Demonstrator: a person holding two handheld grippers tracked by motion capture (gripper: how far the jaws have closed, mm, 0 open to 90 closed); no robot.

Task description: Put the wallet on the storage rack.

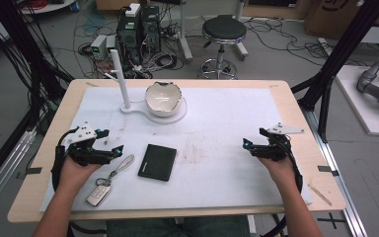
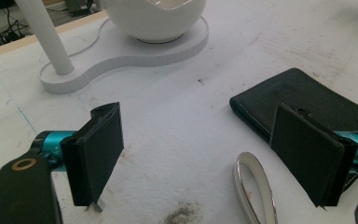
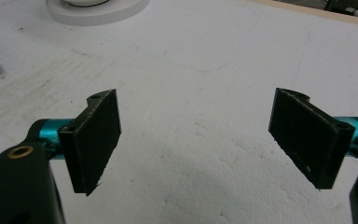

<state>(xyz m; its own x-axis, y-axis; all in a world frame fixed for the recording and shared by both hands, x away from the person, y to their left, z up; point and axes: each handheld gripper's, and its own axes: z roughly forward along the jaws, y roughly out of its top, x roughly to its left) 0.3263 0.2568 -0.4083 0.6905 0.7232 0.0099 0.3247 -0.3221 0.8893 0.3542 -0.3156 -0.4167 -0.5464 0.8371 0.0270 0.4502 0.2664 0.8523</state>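
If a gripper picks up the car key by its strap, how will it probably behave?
The car key lies flat near the left gripper, joined to a strap by a small ring. Lifted by the strap, it would probably dangle and swing. The strap's loop looks thin and glossy, so it may flex or slip between the pads.

A flat black leather wallet [image 1: 157,162] lies closed on the white foam sheet — just right of a silver car key fob [image 1: 98,194] with its metal loop strap [image 1: 123,165]. A white egg-shaped bowl [image 1: 163,98] sits upright on its stand behind.
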